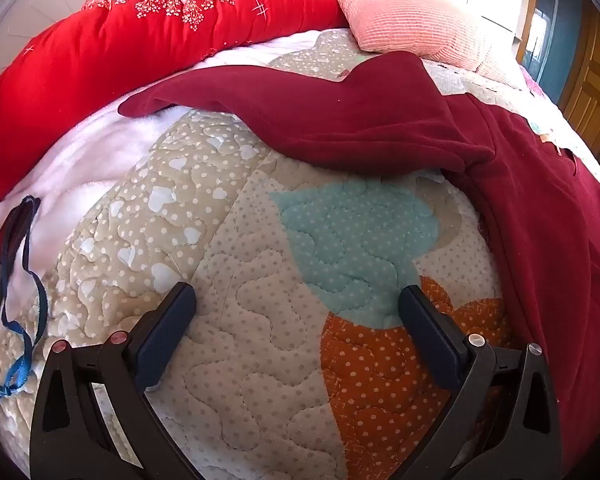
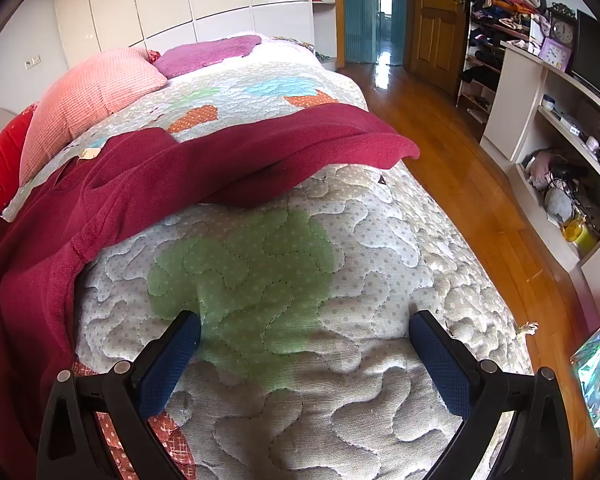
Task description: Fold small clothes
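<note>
Red top (image 1: 540, 208) flat on quilt (image 1: 260, 360), sleeves out sideways. Left gripper (image 1: 296, 312) spread wide, empty; left sleeve (image 1: 300, 120) ahead. Right gripper (image 2: 306, 340) spread wide, empty; right sleeve (image 2: 300, 148) ahead. Both equally near.

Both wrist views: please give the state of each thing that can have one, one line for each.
dark red garment: unfolded, spread on the quilt, sleeves stretched out
left gripper: open, holding nothing, above the quilt
right gripper: open, holding nothing, above the quilt
quilt: spread flat over the bed
wooden door: open
</note>
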Available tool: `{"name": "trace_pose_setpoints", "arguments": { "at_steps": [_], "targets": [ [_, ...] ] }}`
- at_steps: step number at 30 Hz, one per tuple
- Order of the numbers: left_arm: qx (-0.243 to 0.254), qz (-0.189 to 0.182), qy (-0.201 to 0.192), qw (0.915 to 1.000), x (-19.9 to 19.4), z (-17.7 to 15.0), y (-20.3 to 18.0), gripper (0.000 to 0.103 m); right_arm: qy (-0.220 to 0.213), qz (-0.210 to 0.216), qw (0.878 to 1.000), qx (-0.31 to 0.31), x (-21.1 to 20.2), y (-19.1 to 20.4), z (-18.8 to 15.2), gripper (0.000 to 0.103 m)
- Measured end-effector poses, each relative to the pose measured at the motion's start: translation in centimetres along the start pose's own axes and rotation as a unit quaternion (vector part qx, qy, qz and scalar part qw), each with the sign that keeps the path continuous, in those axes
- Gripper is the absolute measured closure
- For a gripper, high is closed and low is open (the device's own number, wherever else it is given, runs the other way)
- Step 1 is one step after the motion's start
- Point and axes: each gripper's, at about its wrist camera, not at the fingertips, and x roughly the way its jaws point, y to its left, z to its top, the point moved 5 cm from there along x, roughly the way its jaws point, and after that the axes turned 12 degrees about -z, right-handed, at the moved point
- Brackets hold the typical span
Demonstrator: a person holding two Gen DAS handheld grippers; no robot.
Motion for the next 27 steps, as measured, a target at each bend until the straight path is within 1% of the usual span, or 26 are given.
{"name": "trace_pose_setpoints", "arguments": {
  "at_steps": [12,18,21,24,26,27],
  "targets": [
    [0.005,0.006,0.0,1.0,-0.1,0.1,0.2,0.001,0.0,0.0,1.0,0.0,0.0,0.0,0.0,0.0],
    [0.004,0.006,0.007,1.0,-0.3,0.0,0.1,0.001,0.0,0.001,1.0,0.0,0.0,-0.1,-0.1,0.0],
    [0.004,0.018,0.008,0.9998,-1.2,-0.2,-0.2,0.001,0.002,-0.003,1.0,-0.002,0.1,0.0,-0.1,0.0],
    [0.005,0.047,-0.001,0.9989,-3.1,-0.7,-0.7,0.001,0.01,0.005,1.0,-0.002,-0.2,-0.2,0.0,0.0],
    [0.013,0.035,-0.012,0.9992,-4.4,-0.9,-1.2,0.001,0.011,0.011,1.0,-0.014,-0.8,-0.4,0.1,0.0],
    [0.017,0.027,-0.014,0.9994,-5.1,-1.1,-1.6,0.001,0.009,0.008,1.0,-0.023,-1.9,-0.8,-0.1,0.001]
  ]
}}
